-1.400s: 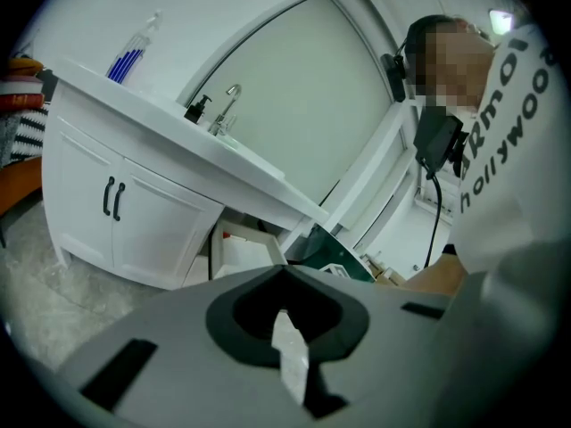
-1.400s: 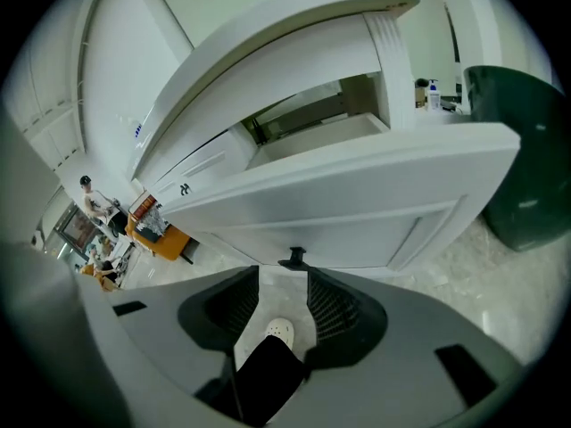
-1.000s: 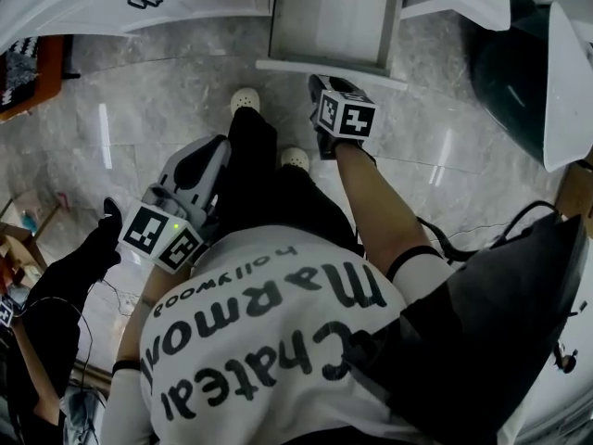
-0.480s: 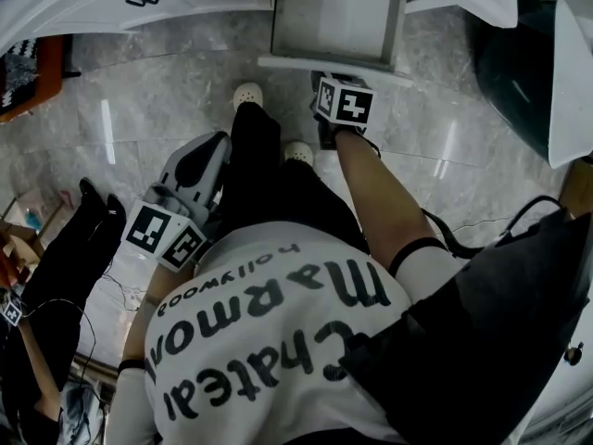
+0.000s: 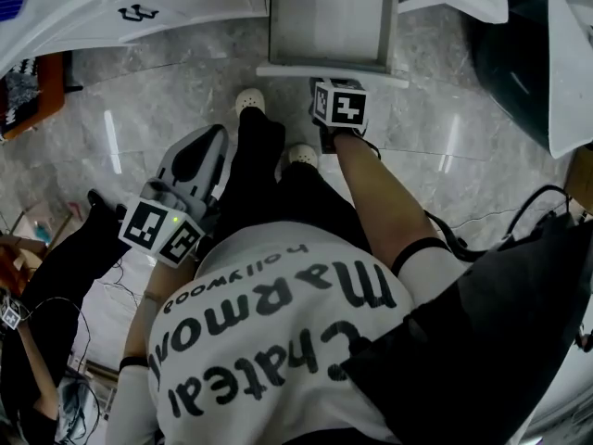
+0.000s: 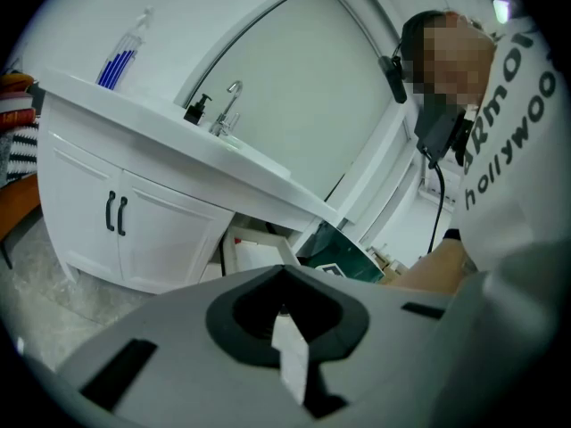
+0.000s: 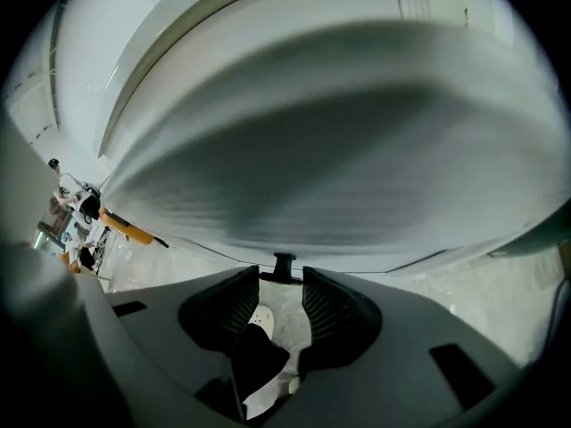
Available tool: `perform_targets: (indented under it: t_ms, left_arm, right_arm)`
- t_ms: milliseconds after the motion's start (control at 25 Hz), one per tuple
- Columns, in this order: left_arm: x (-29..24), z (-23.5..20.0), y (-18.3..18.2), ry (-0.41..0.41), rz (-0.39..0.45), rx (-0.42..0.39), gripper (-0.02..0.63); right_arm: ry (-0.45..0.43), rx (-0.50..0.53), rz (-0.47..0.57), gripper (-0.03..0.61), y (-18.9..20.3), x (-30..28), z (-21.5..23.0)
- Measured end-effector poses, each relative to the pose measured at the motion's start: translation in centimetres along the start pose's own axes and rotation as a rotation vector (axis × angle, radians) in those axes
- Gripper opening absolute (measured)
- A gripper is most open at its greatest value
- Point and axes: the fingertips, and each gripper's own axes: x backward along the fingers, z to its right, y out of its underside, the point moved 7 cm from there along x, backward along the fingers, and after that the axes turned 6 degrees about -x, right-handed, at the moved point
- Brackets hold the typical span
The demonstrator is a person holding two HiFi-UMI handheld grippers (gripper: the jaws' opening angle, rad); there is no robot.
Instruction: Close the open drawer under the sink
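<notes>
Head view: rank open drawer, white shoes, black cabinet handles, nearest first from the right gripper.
1. Open drawer, straight ahead of the right gripper.
2. White shoes, on the floor to its left.
3. Black cabinet handles, far left.

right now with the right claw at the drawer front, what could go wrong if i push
The right claw is open with the small black handle at its tips: a push off centre may slip past it along the drawer front. The left claw hangs back, so nothing steadies the drawer if it skews.
</notes>
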Motion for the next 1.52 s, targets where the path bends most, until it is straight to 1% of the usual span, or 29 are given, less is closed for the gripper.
perform_targets:
  t_ms: [200,480,1200,1520]
  left_arm:
    - [-0.2,-1.0,-0.5,0.018,-0.029,-0.012,0.003]
    - [-0.2,-2.0,-1.1,0.034,-0.036,-0.031,0.003]
    - [-0.5,-3.1,-1.3,0.03,-0.044,-0.007,0.003]
    - [-1.0,-3.3,-1.9,0.04,-0.043,-0.011,0.003]
  right_arm:
    - [0.007,-0.022,0.006,0.159,0.1,0.0,-0.4]
    - [0.019,-0.029,0.014,0.158,-0.1,-0.3,-0.4]
    - [0.023,-0.03,0.019,0.158,-1.4,-0.6,-0.3]
    - [0.022,-0.023,0.012,0.158,-1.8,-0.7,-0.3]
